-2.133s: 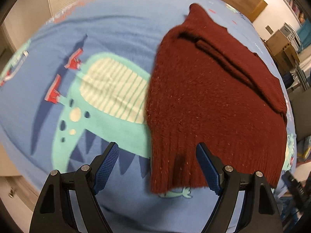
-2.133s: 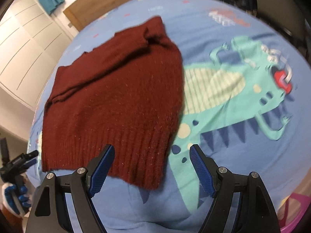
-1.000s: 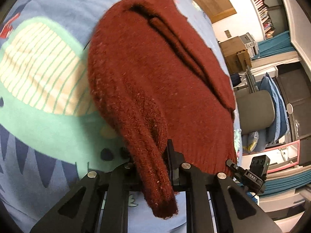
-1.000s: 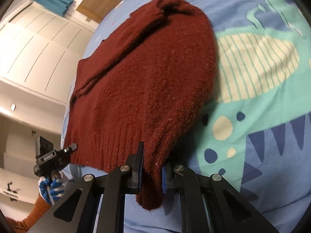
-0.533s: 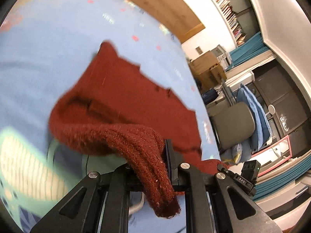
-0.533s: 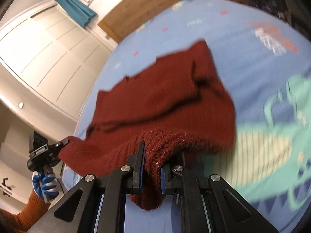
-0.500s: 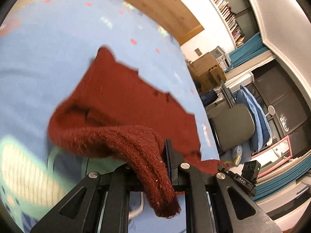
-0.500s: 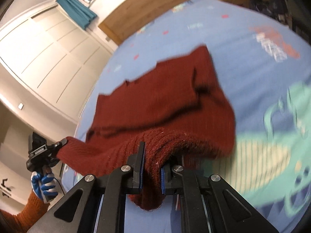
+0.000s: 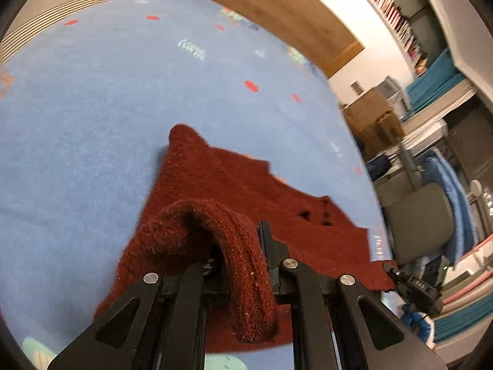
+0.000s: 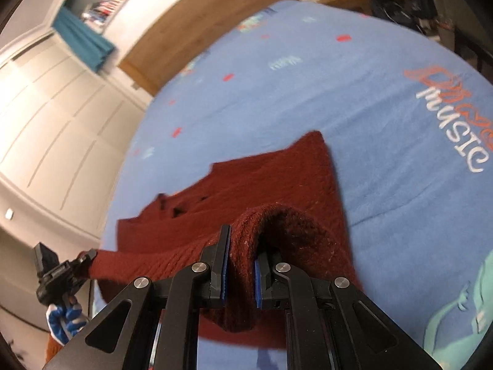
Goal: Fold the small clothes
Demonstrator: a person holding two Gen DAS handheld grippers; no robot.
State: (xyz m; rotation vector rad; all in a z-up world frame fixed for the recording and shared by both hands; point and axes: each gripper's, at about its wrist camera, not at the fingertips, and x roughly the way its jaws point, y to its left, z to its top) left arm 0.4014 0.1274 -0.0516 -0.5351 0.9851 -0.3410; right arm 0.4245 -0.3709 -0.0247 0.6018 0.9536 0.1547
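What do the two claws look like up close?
Both are black, angular frames with round silver bolts. The right claw has blue ridged pads on its fingers. The left claw looks the same; its pads are hidden. One hand wears a blue-and-white glove.

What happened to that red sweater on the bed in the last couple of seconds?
Both grippers, left and right, closed on the sweater's ribbed hem corners, lifted them and carried them forward over its upper half. The top of the sweater stayed flat on the blue bedspread.
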